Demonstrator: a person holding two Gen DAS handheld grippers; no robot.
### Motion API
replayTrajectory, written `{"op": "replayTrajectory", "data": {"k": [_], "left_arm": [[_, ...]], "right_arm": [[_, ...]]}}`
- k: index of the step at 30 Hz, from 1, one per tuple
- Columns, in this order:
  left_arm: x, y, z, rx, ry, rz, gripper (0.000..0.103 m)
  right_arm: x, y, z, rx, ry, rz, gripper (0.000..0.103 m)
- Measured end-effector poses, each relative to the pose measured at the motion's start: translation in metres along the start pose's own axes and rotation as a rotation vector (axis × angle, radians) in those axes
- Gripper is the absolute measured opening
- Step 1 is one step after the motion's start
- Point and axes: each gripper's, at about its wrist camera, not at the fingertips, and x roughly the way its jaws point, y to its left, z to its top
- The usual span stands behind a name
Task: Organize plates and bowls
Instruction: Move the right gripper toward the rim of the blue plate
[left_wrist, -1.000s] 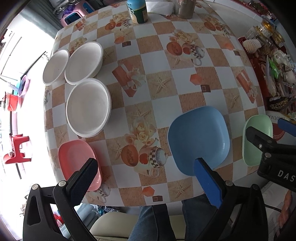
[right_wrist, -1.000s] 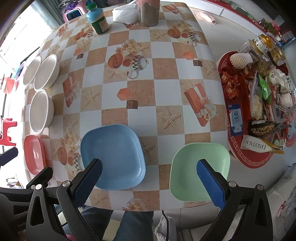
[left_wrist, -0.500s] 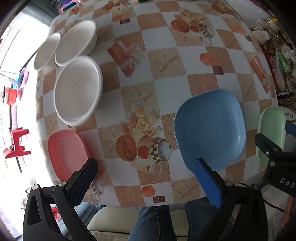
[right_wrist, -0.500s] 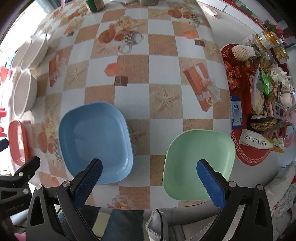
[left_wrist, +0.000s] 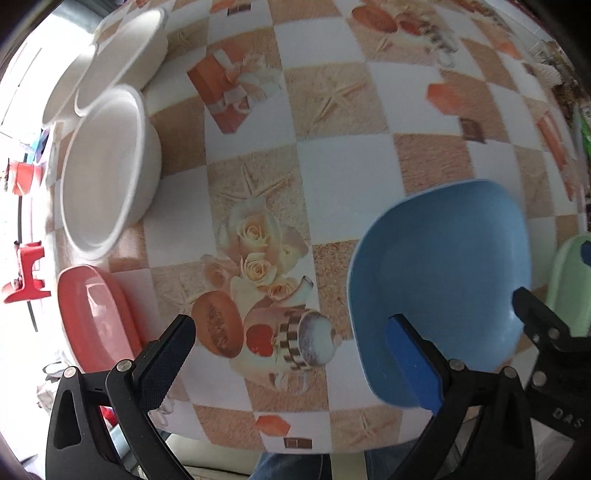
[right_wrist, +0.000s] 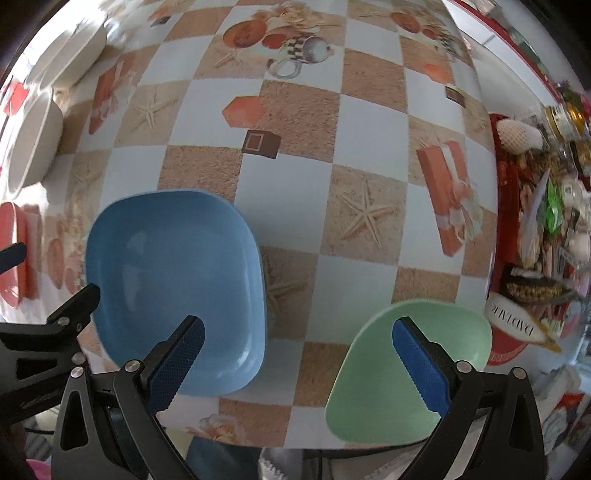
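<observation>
1. Right wrist view: blue plate (right_wrist: 177, 288) and green plate (right_wrist: 410, 373) lie flat, apart, at the table's (right_wrist: 288, 206) near edge.
2. Right gripper (right_wrist: 295, 354) hangs over the gap between them, jaws wide apart, empty.
3. Left gripper (left_wrist: 291, 354) likewise spread, between pink plate (left_wrist: 96, 314) and blue one; white bowls (left_wrist: 107, 173) far left.
4. Step: approach, likely the first pickup. Next: drop a jaw under one plate's rim, then clamp.
</observation>
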Motion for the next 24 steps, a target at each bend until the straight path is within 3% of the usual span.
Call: {"op": "replayTrajectory", "data": {"k": [8, 14, 24], "left_arm": [[0.016, -0.006, 0.009, 0.034, 0.020, 0.026, 0.103], [0.026, 0.004, 0.010, 0.049, 0.008, 0.044, 0.103], [0.034, 0.045, 0.005, 0.049, -0.008, 0.054, 0.103]], "right_arm": [[0.013, 0.018, 0.005, -0.059, 0.010, -0.029, 0.102], [0.012, 0.031, 0.008, -0.055, 0.019, -0.005, 0.102], [0.014, 0.059, 0.001, 0.007, 0.058, 0.117, 0.102]]}}
